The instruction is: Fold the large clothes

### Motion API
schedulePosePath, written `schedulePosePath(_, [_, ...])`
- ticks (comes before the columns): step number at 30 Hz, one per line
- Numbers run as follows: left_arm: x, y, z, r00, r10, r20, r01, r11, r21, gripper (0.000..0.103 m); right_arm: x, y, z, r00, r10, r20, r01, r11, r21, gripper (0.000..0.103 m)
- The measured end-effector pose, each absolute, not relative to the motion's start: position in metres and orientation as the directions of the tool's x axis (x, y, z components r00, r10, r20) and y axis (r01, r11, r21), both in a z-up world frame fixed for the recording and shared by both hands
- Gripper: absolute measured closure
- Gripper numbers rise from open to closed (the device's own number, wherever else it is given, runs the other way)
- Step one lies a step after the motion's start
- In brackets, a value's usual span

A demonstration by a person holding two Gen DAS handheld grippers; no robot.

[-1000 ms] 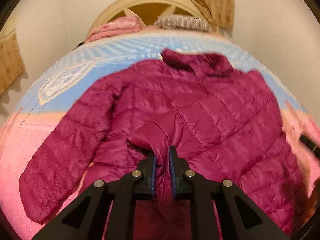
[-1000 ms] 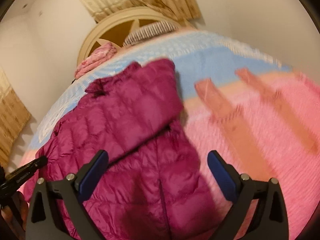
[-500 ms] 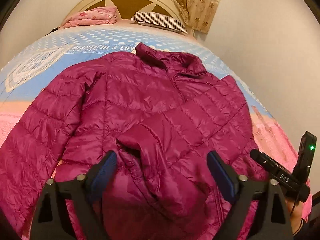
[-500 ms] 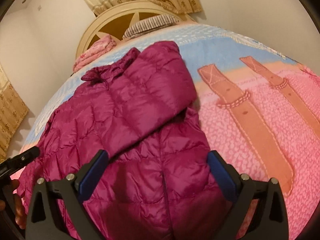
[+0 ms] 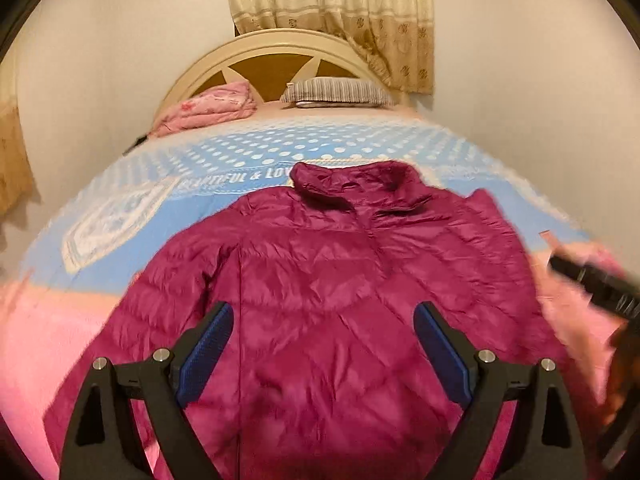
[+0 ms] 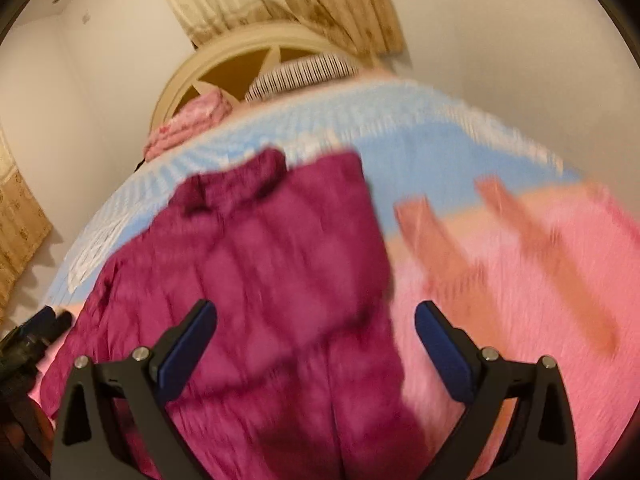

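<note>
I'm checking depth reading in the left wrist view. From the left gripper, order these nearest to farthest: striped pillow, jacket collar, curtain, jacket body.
From the left gripper, which is open:
1. Jacket body, lying right below and between the fingers.
2. Jacket collar, further up the bed, centre.
3. Striped pillow, at the headboard, slightly right.
4. Curtain, on the wall behind the headboard.

**Location: Domestic Bedroom**

The setting is a home bedroom. A bed (image 5: 120, 216) with a cream arched headboard (image 5: 276, 46) carries a striped pillow (image 5: 336, 92), a folded pink quilt (image 5: 208, 108) and a blue-and-pink bedspread. Patterned curtains (image 5: 344, 12) hang behind, against plain walls.
</note>
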State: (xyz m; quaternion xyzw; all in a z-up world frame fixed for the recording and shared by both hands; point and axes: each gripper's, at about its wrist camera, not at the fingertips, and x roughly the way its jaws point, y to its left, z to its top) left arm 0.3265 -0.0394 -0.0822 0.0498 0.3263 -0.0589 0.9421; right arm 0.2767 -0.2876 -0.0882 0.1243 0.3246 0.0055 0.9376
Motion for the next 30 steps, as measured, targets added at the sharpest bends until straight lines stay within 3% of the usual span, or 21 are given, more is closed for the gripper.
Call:
schedulePosePath(4, [0.353, -0.053, -0.113, 0.733, -0.053, -0.678, 0.150, 0.985, 0.085, 0.011, 0.322, -0.273, -0.084, 0.809, 0.020, -0.587, 0.059, 0.992, 0.114, 0.016])
schedulePosePath(7, [0.367, -0.055, -0.141, 0.667, -0.059, -0.743, 0.164, 0.984, 0.070, 0.011, 0.356, -0.276, -0.106, 0.777, 0.013, -0.630, 0.071, 0.992, 0.108, 0.017])
schedulePosePath(12, [0.377, -0.040, -0.174, 0.591, -0.152, -0.792, 0.171, 0.983, -0.061, 0.010, 0.386, -0.279, -0.150, 0.694, 0.033, -0.719, 0.068, 0.992, 0.111, 0.021])
schedulePosePath(22, [0.374, -0.044, -0.182, 0.582, -0.196, -0.789, 0.202, 0.975, -0.093, 0.001, 0.390, -0.281, -0.168, 0.646, 0.025, -0.763, 0.075, 0.993, 0.096, 0.021])
schedulePosePath(27, [0.372, -0.034, -0.178, 0.599, -0.237, -0.765, 0.189, 0.970, -0.152, 0.001, 0.371, -0.285, -0.130, 0.744, 0.023, -0.667, 0.099, 0.985, 0.144, 0.022])
schedulePosePath(30, [0.370, -0.028, -0.176, 0.616, -0.242, -0.750, 0.164, 0.970, -0.179, 0.001, 0.384, -0.283, -0.121, 0.753, 0.000, -0.658, 0.099, 0.989, 0.113, 0.022])
